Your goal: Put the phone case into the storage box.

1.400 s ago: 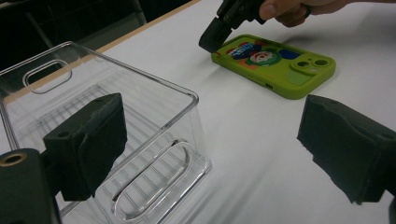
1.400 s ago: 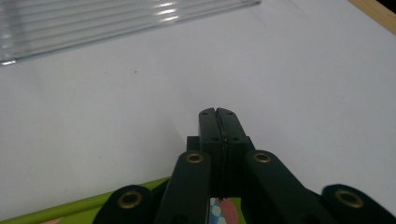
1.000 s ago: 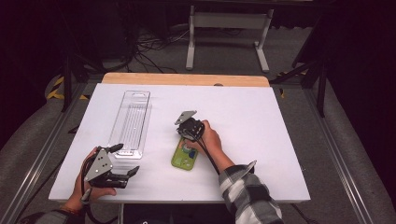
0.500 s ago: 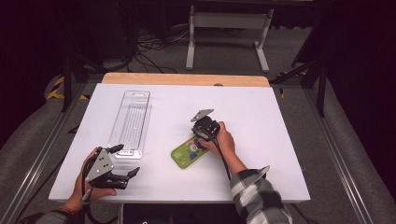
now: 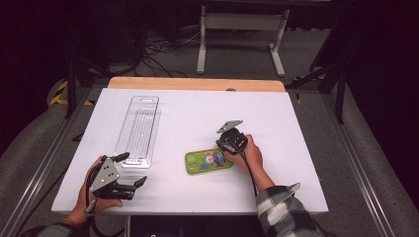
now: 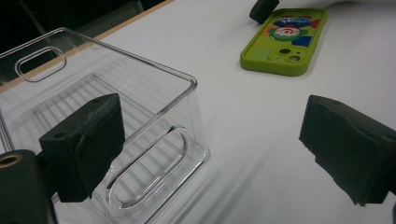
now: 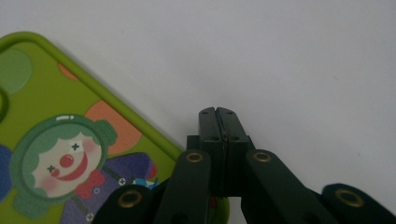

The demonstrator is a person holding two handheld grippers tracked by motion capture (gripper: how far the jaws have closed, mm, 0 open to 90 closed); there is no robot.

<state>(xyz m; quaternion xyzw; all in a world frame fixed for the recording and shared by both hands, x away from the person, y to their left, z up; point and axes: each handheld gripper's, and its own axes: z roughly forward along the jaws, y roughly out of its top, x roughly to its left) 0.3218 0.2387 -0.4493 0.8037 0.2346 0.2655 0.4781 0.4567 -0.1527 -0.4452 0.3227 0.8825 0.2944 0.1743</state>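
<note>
A green phone case with a clown picture lies flat on the white table, long side across. My right gripper is shut and points down at the case's right end; in the right gripper view its tips meet over bare table just beside the case's edge, with nothing between them. My left gripper stands open near the front left, beside the near end of a clear plastic tray. In the left gripper view the tray sits behind the left jaw and the case lies farther off.
A wooden strip borders the table's far edge. A metal stand and cables lie on the floor beyond. Metal rails run along both sides of the table.
My right gripper has moved to the right, and the phone case has turned from slanted to lying crosswise and slid slightly right with it. The left gripper has stayed put.
</note>
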